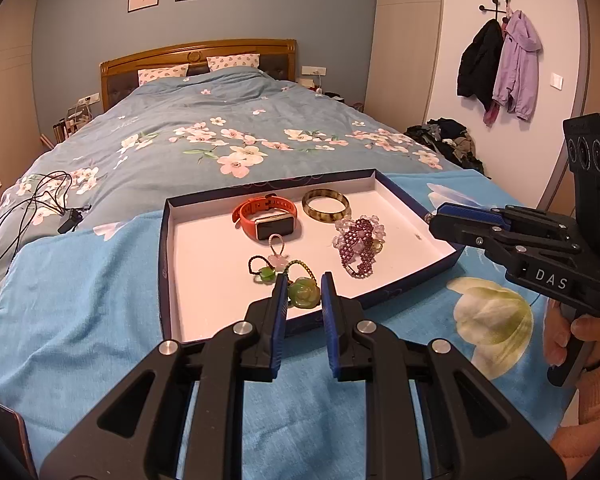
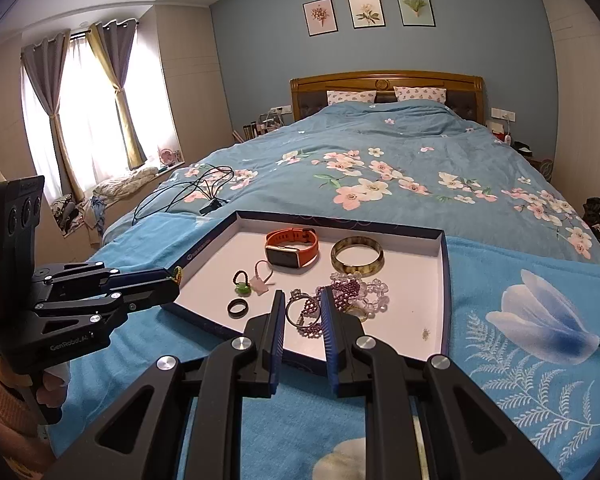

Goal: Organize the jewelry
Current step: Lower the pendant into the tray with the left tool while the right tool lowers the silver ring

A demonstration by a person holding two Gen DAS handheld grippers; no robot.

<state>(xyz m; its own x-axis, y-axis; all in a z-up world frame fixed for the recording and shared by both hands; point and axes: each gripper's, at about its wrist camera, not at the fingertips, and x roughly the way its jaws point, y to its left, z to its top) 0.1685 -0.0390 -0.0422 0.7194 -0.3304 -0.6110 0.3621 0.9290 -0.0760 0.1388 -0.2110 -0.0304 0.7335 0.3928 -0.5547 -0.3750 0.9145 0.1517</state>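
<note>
A shallow blue box lid with a white inside (image 1: 204, 280) (image 2: 432, 280) lies on the bed and holds the jewelry. In it are an orange smartwatch (image 1: 266, 216) (image 2: 292, 246), a mottled bangle (image 1: 325, 205) (image 2: 357, 260), purple and clear bead bracelets (image 1: 358, 246) (image 2: 360, 292), a pink charm (image 1: 277, 260) (image 2: 259, 283), a black ring (image 2: 237, 307) and a silver ring (image 2: 300, 308). My left gripper (image 1: 304, 286) (image 2: 174, 278) is shut on a green jade pendant (image 1: 304, 294) with a braided cord, at the lid's near edge. My right gripper (image 2: 302, 300) (image 1: 434, 218) is open and empty above the silver ring.
The lid sits on a light blue flowered towel (image 1: 80, 320) (image 2: 520, 320) over a blue floral duvet (image 1: 220, 128). A black cable and charger (image 1: 32, 208) (image 2: 196, 192) lie to the left. A phone (image 1: 10, 432) lies at the near left corner.
</note>
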